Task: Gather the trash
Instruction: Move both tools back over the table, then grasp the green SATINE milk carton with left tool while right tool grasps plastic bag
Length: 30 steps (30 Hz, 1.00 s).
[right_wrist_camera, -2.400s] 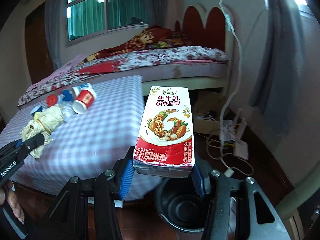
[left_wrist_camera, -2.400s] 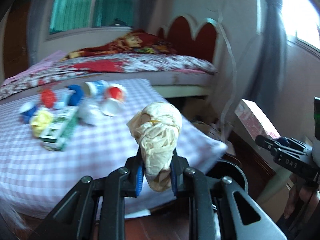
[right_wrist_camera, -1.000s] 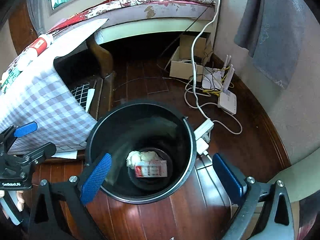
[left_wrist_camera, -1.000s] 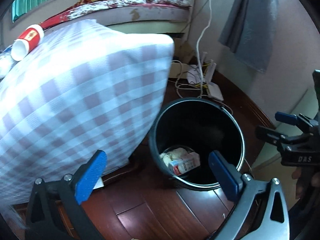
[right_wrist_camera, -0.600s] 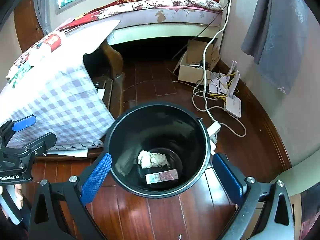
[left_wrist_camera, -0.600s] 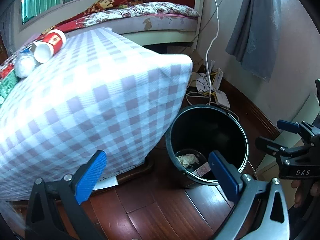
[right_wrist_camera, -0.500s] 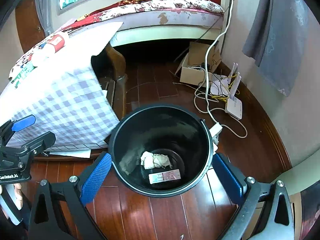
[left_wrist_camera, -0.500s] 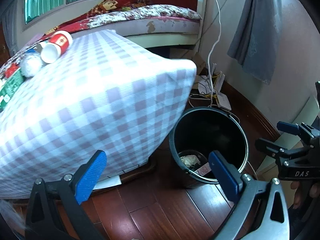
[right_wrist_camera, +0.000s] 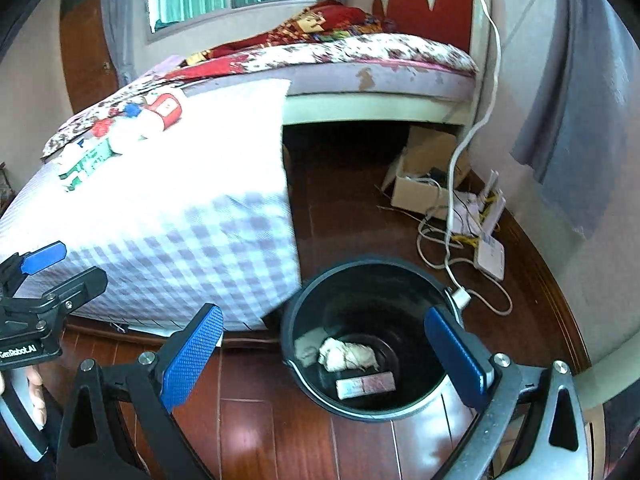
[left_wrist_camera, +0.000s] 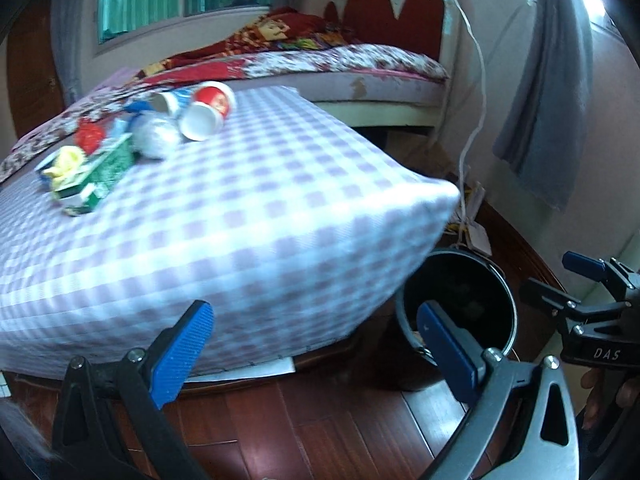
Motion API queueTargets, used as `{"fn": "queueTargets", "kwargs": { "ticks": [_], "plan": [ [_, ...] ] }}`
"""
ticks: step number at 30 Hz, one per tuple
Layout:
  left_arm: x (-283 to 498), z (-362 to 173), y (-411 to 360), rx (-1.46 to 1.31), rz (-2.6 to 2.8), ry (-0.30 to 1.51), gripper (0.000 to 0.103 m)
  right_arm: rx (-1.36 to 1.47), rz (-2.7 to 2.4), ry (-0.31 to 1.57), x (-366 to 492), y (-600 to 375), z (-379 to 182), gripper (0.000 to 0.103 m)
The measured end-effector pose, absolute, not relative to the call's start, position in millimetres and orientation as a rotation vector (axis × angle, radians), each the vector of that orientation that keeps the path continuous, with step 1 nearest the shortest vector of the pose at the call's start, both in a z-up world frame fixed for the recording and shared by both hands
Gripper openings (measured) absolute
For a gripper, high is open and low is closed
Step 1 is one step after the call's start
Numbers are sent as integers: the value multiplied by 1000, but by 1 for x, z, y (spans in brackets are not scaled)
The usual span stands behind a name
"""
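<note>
In the left wrist view, my left gripper [left_wrist_camera: 312, 344] is spread wide and holds nothing. It faces the checkered table [left_wrist_camera: 248, 216], where the red paper cup [left_wrist_camera: 208, 110] and the green carton [left_wrist_camera: 96, 176] lie among other trash.

In the right wrist view, my right gripper [right_wrist_camera: 324, 360] is also spread and empty, above the black bin [right_wrist_camera: 436, 284]. Inside lie the crumpled tissue [right_wrist_camera: 348, 354] and the milk carton [right_wrist_camera: 366, 385].

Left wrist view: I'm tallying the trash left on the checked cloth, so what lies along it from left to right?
Yellow crumpled scrap → green carton → silvery crumpled ball → red paper cup.
</note>
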<state>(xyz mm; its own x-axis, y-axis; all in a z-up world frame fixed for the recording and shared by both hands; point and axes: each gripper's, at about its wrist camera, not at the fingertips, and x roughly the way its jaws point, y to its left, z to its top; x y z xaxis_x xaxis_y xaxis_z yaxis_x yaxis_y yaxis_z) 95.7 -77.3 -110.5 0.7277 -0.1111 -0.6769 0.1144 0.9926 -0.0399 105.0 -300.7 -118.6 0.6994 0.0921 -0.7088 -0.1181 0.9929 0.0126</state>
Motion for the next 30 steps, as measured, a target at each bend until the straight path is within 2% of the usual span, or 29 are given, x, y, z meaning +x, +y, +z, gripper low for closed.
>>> {"fn": "queueTargets", "kwargs": {
  "ticks": [13,22,30],
  "plan": [
    [90,-97,20,-66,60,690,102,-48,233,705,132,-215,-97,102],
    [125,-83,93,-101,149,645,102,-70,303,712,169,-150,-82,102],
    [179,-91,120,-97,131,670,94,-98,332,711,209,-113,-74,102]
  ]
}}
